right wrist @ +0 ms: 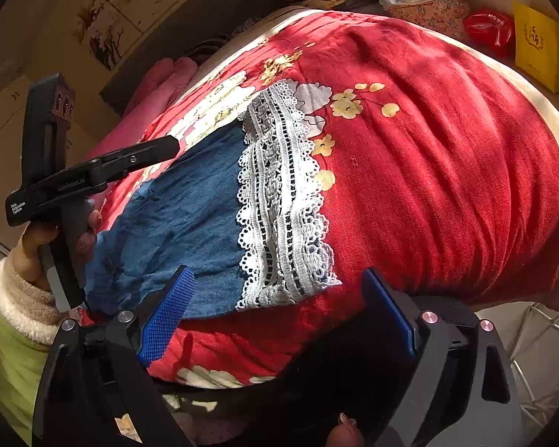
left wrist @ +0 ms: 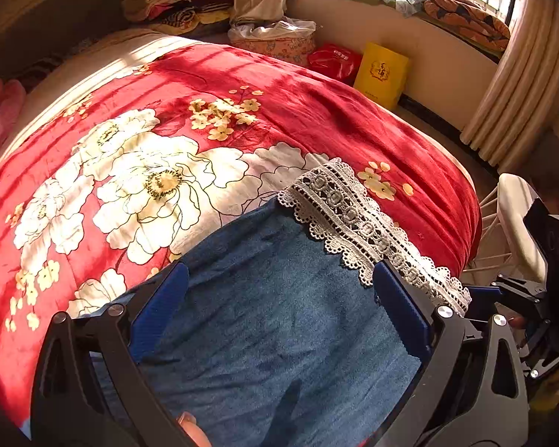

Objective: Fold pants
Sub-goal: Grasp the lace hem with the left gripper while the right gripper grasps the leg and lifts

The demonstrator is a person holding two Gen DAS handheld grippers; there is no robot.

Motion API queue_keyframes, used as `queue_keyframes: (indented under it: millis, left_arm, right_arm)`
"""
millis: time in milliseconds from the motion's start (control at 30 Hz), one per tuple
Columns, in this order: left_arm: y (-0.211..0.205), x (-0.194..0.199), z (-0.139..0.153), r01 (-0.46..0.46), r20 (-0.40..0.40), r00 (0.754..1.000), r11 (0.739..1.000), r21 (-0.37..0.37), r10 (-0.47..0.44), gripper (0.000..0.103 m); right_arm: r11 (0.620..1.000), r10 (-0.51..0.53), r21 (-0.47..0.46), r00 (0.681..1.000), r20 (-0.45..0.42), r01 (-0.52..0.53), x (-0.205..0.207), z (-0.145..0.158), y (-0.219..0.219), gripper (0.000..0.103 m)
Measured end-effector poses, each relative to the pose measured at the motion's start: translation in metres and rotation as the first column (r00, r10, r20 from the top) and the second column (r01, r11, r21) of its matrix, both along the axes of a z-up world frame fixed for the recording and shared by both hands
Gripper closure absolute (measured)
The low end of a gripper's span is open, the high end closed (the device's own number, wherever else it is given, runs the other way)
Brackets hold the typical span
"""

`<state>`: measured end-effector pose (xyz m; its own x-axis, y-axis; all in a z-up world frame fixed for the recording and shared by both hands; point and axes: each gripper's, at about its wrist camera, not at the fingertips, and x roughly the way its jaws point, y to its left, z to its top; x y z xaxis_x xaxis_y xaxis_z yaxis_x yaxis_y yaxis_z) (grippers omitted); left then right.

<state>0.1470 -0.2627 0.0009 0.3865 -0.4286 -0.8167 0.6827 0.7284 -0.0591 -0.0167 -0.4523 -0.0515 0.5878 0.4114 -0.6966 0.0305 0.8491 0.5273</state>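
Blue denim pants (left wrist: 279, 298) with a white lace hem (left wrist: 354, 219) lie on a red floral bedspread (left wrist: 298, 111). My left gripper (left wrist: 279, 279) is open, its blue pads (left wrist: 160, 309) spread wide just above the denim, holding nothing. In the right wrist view the pants (right wrist: 190, 205) and lace hem (right wrist: 279, 201) lie ahead. My right gripper (right wrist: 275, 290) is open near the lace's near corner, above the bedspread (right wrist: 447, 167). The left gripper (right wrist: 93, 175) shows at the left, held over the pants.
A yellow box (left wrist: 382, 74) and red bag (left wrist: 333, 61) stand on the floor beyond the bed. Piled clothes (left wrist: 175, 3) lie at the bed's far end. A white wire rack (left wrist: 503, 231) stands by the bed's right edge. Curtains (left wrist: 521, 85) hang at right.
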Motion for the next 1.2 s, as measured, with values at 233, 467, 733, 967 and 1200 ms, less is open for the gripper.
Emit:
queue_keyframes:
  millis: [233, 467, 733, 967, 1200]
  left_arm:
    - [-0.026, 0.031, -0.02, 0.065, -0.021, 0.998, 0.997, 0.044, -0.064, 0.01]
    - [-0.042, 0.054, -0.037, 0.143, -0.057, 0.989, 0.988, 0.066, -0.139, 0.014]
    - [-0.054, 0.054, -0.051, 0.255, -0.121, 0.96, 0.967, 0.023, -0.251, 0.051]
    - [-0.055, 0.052, -0.055, 0.275, -0.159, 0.948, 0.961, -0.012, -0.274, 0.076]
    - [-0.042, 0.052, -0.04, 0.263, -0.137, 0.953, 0.962, -0.073, -0.271, 0.088]
  right_arm:
    - [0.999, -0.014, 0.031, 1.0, -0.024, 0.015, 0.008, -0.01, -0.001, 0.012]
    - [0.997, -0.051, 0.053, 0.998, -0.025, 0.052, 0.007, -0.012, -0.002, 0.012]
    - [0.996, -0.061, 0.068, 0.998, -0.014, 0.062, 0.012, -0.014, 0.002, 0.026]
    - [0.995, -0.067, 0.073, 0.998, -0.016, 0.068, 0.016, -0.015, 0.004, 0.054]
    - [0.993, -0.033, 0.118, 0.998, 0.05, 0.027, 0.013, 0.0, 0.012, 0.075]
